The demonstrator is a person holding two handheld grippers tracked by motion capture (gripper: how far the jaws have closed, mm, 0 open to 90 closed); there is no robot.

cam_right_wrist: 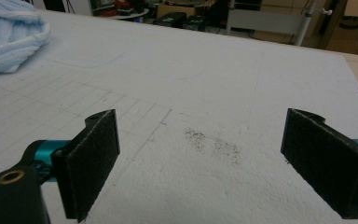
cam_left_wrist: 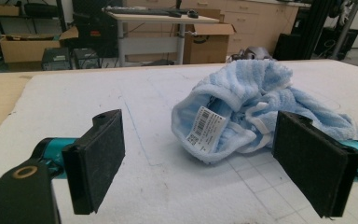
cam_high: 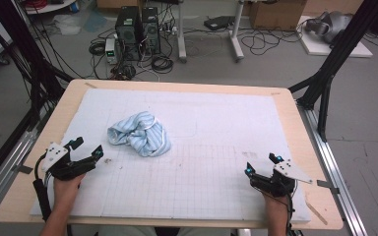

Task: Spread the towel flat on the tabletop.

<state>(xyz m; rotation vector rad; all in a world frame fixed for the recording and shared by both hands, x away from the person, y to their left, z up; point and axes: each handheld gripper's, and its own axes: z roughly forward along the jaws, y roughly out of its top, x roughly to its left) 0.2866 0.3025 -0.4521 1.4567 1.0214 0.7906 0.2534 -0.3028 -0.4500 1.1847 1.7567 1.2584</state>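
Plainly, the crumpled light-blue striped terry towel (cam_high: 140, 133) lies bunched on the white gridded foam mat (cam_high: 202, 172) that covers the table — left of centre, its longer span running from ten to four o'clock. From the left gripper (cam_high: 87, 150) it sits at about one o'clock, near; that gripper's fingers (cam_left_wrist: 95, 158) stand wide and empty. The right gripper (cam_high: 261, 165) rests well apart — towel at ten o'clock — fingers likewise wide, holding nothing. The left hand looks better placed to reach.

High view: overhead, looks fwd/down on whole table (cam_high: 285, 105). Gripper views: low, near the mat. All three share the towel (cam_high: 140, 132).
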